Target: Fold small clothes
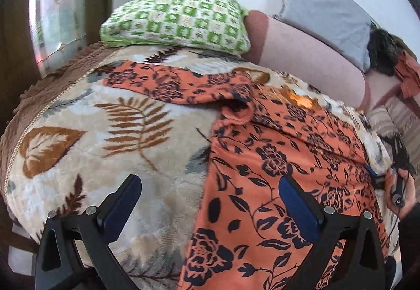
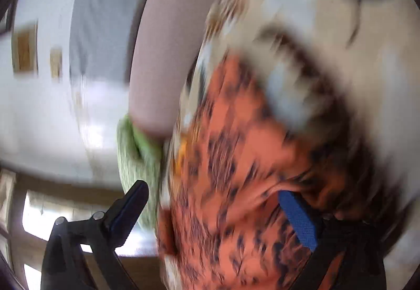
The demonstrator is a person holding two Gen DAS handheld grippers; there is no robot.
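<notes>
An orange garment with dark blue flowers point(image 1: 275, 172) lies spread on a leaf-patterned blanket point(image 1: 118, 132), one sleeve stretched toward the pillow. My left gripper point(image 1: 210, 195) hovers open above its left edge, one finger over the blanket, the other over the cloth. At the garment's right edge a hand holds my right gripper point(image 1: 375, 177). The right wrist view is blurred and rolled sideways. There my right gripper point(image 2: 215, 211) stands open, and the garment point(image 2: 231, 159) fills the gap beside its blue-padded right finger point(image 2: 296, 216).
A green-and-white checked pillow point(image 1: 178, 20) lies at the blanket's far end. A pink bolster point(image 1: 309, 54) and a grey cushion point(image 1: 325, 9) run along the wall behind. A window point(image 1: 55, 6) is at the left. Striped fabric point(image 1: 393, 117) sits at the right.
</notes>
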